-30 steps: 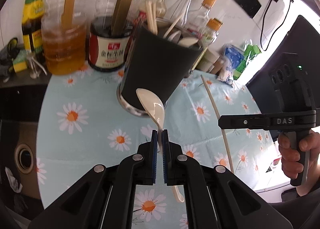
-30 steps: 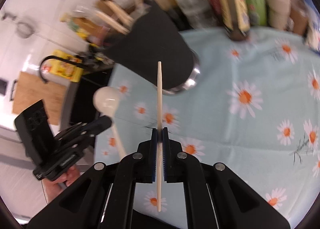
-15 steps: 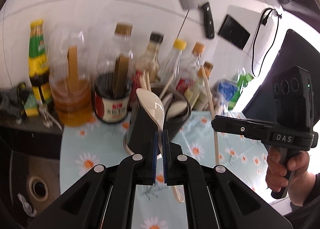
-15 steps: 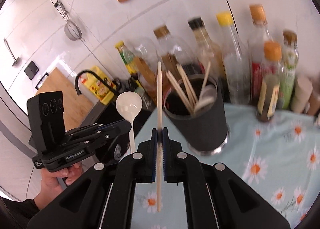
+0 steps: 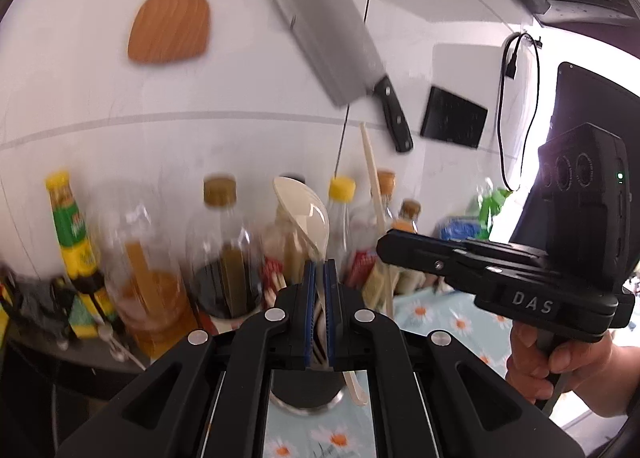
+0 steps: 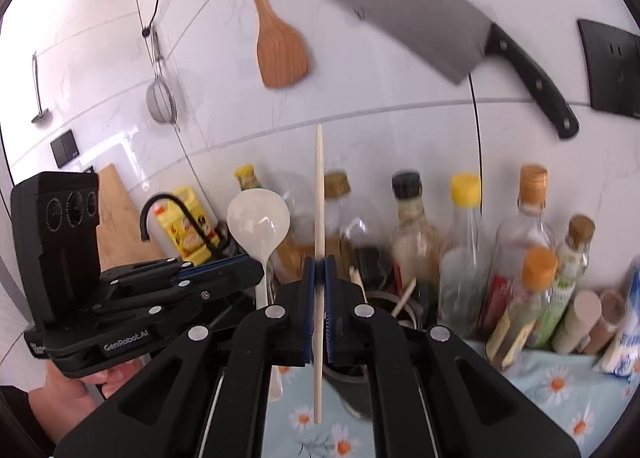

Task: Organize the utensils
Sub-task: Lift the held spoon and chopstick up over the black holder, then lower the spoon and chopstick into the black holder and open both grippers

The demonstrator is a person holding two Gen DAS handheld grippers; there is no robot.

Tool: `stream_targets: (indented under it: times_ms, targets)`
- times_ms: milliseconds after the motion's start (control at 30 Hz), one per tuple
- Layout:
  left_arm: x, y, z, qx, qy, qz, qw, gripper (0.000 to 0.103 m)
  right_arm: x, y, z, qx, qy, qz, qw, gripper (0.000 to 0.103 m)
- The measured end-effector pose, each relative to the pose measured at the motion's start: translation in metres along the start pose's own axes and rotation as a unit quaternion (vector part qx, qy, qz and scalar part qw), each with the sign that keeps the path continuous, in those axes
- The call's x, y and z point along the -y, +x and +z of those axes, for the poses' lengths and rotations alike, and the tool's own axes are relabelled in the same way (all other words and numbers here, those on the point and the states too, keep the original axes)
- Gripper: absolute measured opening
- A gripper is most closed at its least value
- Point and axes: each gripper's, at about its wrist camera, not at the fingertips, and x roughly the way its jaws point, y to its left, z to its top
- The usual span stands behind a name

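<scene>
My left gripper [image 5: 319, 270] is shut on a cream plastic spoon [image 5: 304, 214], bowl up, handle hanging down below the fingers. It also shows in the right wrist view [image 6: 259, 224], held by the left gripper [image 6: 240, 272]. My right gripper [image 6: 319, 270] is shut on a wooden chopstick [image 6: 319, 194], held upright; the chopstick shows in the left wrist view [image 5: 372, 178] too. The black utensil holder [image 6: 356, 382] stands on the daisy-print cloth below both grippers, mostly hidden by the fingers, with several chopsticks [image 6: 402, 294] inside. Both tools are raised above it.
Behind the holder stands a row of oil and sauce bottles [image 6: 464, 242]. A cleaver [image 6: 420, 14] and a wooden spatula [image 6: 280, 46] hang on the white tiled wall. A strainer [image 6: 160, 98] hangs to the left. A daisy tablecloth [image 6: 560, 382] covers the table.
Both grippers have lifted and tilted upward, so the view has swung from the table to the wall. The spoon and the chopstick stay gripped; the holder has dropped behind the fingers.
</scene>
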Motion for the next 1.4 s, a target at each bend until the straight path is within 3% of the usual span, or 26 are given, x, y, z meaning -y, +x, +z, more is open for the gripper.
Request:
stream_targets:
  times_ms: [167,400,700,933,967,1000,1400]
  targets:
    - [0.005,0.001,0.016,0.042,0.034,0.021,0.9983,0.003,0.008,-0.005,0.014,0.065,0.004,0.016,0.998,0.006]
    - [-0.003,0.017,0.018,0.062,0.025,0.022,0.9975,0.003,0.021,-0.001,0.018,0.125,0.018,0.012,0.992,0.006]
    - [-0.014,0.04,0.001,0.053,0.006,0.016,0.9985,0.004,0.041,0.025,-0.004,0.104,0.054,-0.005,0.993,0.006]
    - [-0.024,0.06,-0.016,0.008,-0.033,-0.015,0.9993,0.006,0.045,0.037,-0.021,0.073,0.067,-0.001,0.995,0.007]
    - [-0.024,0.061,-0.018,0.002,-0.035,-0.015,0.9993,0.007,0.045,0.036,-0.022,0.072,0.071,-0.002,0.995,0.012]
    - [-0.025,0.061,-0.019,0.003,-0.038,-0.015,0.9991,0.007,0.045,0.036,-0.022,0.071,0.074,-0.002,0.995,0.018]
    - [-0.024,0.043,-0.029,-0.01,-0.051,-0.016,0.9985,0.007,0.046,0.015,-0.029,0.073,0.097,-0.006,0.993,0.018]
